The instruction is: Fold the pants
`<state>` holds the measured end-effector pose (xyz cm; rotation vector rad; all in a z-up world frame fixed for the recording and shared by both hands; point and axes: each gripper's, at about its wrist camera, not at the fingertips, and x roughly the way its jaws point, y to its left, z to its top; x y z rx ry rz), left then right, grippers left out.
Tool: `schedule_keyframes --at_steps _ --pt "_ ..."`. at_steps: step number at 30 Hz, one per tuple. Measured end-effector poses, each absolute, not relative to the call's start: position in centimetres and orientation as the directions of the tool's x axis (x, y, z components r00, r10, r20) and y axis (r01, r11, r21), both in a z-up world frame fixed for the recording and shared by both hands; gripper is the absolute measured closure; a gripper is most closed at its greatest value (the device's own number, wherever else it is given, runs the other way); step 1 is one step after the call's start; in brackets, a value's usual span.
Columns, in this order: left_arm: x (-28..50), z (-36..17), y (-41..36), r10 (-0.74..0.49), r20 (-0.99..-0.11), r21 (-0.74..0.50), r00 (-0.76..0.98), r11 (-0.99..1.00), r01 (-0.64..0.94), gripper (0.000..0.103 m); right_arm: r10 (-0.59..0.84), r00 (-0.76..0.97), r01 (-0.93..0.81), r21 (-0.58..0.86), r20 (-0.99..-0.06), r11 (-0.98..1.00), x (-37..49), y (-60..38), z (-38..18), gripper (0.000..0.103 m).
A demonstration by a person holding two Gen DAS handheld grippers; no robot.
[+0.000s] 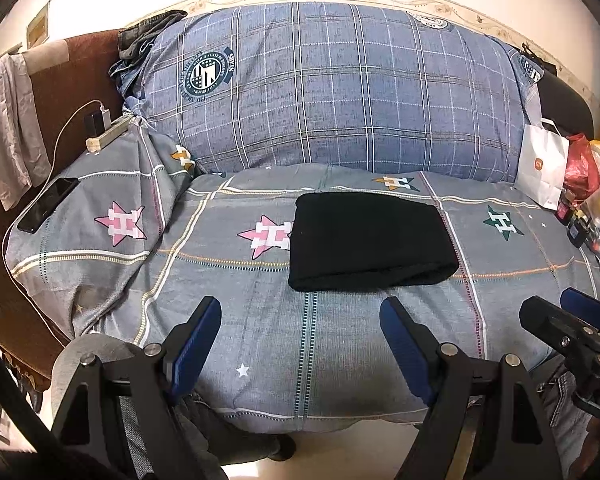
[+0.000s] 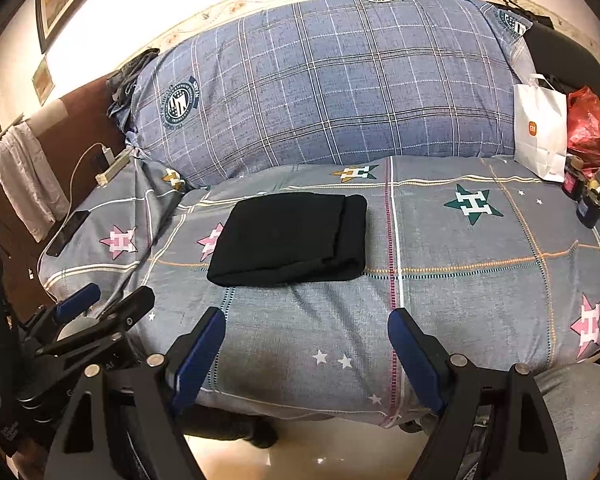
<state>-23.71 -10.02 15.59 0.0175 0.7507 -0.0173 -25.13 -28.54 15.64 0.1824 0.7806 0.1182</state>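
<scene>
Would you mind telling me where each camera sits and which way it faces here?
Left wrist: sits on the left gripper, angled down over the bed toward the folded black pants and blue plaid pillow; own open jaws show, the right gripper at the right edge.
Right wrist: sits on the right gripper, facing the same way; own open jaws show, the left gripper at the left.
Shared: pants, pillow, white paper bag, phone.

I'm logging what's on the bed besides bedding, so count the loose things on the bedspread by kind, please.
Folded black pants: 1
Black slab phone: 1
White power strip with plugged charger: 1
White paper carrier bag: 1
Red plastic bag: 1
Total: 5
The pile of small items at the right edge is too cluttered to count.
</scene>
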Motion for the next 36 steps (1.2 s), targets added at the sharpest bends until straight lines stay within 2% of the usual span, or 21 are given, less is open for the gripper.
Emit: schedule_keyframes --at_steps 36 --pt "-20.8 11.8 -9.9 -0.010 -0.756 0.007 0.654 1.000 0.023 0.021 0.173 0.635 -0.011 0.215 -0.753 0.977 -22.0 -28.2 11.8 0.017"
